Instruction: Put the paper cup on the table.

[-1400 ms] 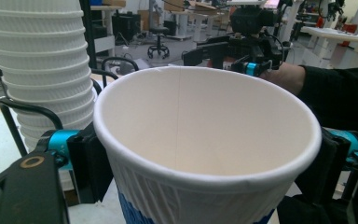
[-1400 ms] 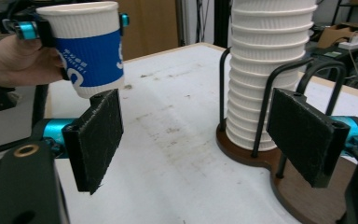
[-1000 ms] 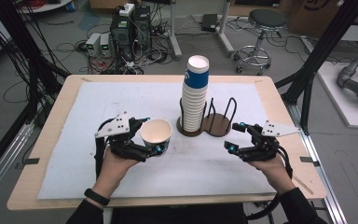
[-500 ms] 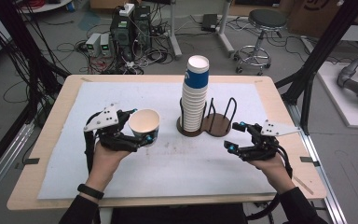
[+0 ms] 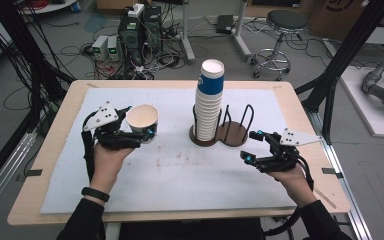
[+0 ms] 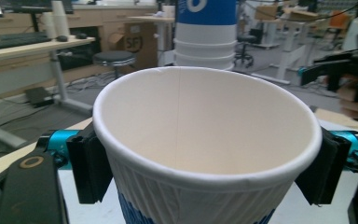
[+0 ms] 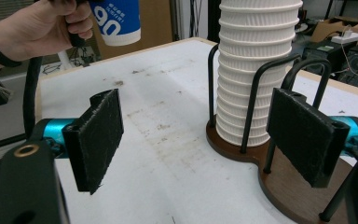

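Observation:
A white-and-blue paper cup (image 5: 142, 119) is held upright above the white mat, left of centre, with my left gripper (image 5: 139, 130) shut on its sides. In the left gripper view the cup's open mouth (image 6: 205, 135) sits between the two black pads of the left gripper (image 6: 209, 172). A tall stack of nested paper cups (image 5: 209, 102) stands in a dark wooden holder (image 5: 232, 135) with black wire hoops. My right gripper (image 5: 250, 146) hovers low, to the right of the holder, open with nothing in it. In the right gripper view its pads (image 7: 95, 140) frame the stack (image 7: 254, 70) and the holder's base (image 7: 284, 186).
A white mat (image 5: 180, 170) covers most of the wooden table (image 5: 40, 200). Behind the table stand computers and cables (image 5: 135, 35) on the floor and a stool (image 5: 280, 25). Black frame posts (image 5: 340, 65) rise at the right.
My left gripper has carried the cup leftward and away from the holder, raising it a little. The right gripper has barely moved.

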Available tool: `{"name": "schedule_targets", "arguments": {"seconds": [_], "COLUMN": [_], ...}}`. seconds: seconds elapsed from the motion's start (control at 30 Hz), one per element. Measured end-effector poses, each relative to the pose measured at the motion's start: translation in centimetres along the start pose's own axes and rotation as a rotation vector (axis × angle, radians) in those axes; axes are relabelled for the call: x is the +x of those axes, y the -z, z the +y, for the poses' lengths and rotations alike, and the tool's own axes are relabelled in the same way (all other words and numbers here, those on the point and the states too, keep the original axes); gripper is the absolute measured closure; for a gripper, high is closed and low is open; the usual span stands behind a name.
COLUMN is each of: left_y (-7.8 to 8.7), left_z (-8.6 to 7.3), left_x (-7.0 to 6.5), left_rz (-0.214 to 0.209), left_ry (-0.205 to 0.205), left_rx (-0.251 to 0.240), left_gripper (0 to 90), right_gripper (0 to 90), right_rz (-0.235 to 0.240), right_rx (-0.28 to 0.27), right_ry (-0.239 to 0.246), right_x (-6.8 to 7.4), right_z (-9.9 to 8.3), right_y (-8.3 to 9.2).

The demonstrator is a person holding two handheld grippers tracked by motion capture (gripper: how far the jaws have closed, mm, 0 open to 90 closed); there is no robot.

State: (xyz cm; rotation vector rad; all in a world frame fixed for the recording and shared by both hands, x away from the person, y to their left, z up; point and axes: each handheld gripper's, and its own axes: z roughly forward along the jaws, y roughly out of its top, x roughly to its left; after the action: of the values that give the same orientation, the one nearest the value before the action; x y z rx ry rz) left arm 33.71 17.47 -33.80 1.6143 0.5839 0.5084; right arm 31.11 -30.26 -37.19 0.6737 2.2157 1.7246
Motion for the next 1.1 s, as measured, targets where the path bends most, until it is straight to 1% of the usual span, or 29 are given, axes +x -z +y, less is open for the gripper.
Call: {"name": "schedule_targets", "arguments": {"seconds": [0.03, 0.07, 0.1, 0.17, 0.43, 0.6, 0.7, 0.8, 0.9, 0.93, 1.0, 1.1], "left_y": [0.0, 0.0, 0.0, 0.0, -0.2, -0.6, -0.8, -1.2, -1.5, -1.5, -1.8, -2.0], "left_z": [0.0, 0.0, 0.0, -0.1, -0.6, -1.0, -1.4, -1.8, -2.1, -2.1, -2.5, -2.9], "left_x": [0.2, 0.2, 0.6, 0.9, 2.4, 3.3, 3.9, 4.4, 4.9, 4.9, 5.4, 5.9], "left_rz": [0.012, 0.012, 0.037, 0.065, 0.151, 0.205, 0.238, 0.261, 0.283, 0.283, 0.3, 0.318], "left_ry": [0.0, 0.0, 0.003, 0.009, 0.03, 0.047, 0.054, 0.061, 0.057, 0.057, 0.066, 0.065], "left_rx": [-0.004, -0.004, -0.005, -0.009, -0.029, -0.036, -0.04, -0.043, -0.032, -0.032, -0.03, -0.031], "left_gripper": [20.0, 20.0, 20.0, 20.0, 20.0, 20.0, 20.0, 20.0, 20.0, 20.1, 20.0, 20.0], "right_gripper": [19.1, 19.1, 19.1, 19.0, 19.1, 19.1, 19.1, 19.1, 19.1, 19.1, 19.1, 19.1], "right_rz": [-0.001, 0.0, -0.001, -0.004, -0.005, -0.003, -0.001, -0.001, 0.002, 0.004, 0.005, 0.006], "right_rx": [0.001, 0.0, 0.002, -0.001, -0.002, -0.011, -0.007, -0.005, -0.008, -0.01, -0.013, -0.015], "right_ry": [0.0, 0.0, -0.002, 0.003, -0.004, -0.017, -0.014, -0.011, -0.017, -0.02, -0.021, -0.02], "right_x": [0.0, 0.0, -0.1, -0.1, -0.1, -0.2, -0.2, -0.2, -0.2, -0.2, -0.2, -0.2], "right_z": [0.0, 0.0, 0.0, 0.0, 0.0, 0.0, 0.0, 0.0, 0.0, 0.0, 0.0, 0.0], "right_y": [0.0, 0.0, 0.0, 0.0, 0.0, -0.1, -0.1, -0.1, -0.1, -0.1, -0.1, -0.1]}}
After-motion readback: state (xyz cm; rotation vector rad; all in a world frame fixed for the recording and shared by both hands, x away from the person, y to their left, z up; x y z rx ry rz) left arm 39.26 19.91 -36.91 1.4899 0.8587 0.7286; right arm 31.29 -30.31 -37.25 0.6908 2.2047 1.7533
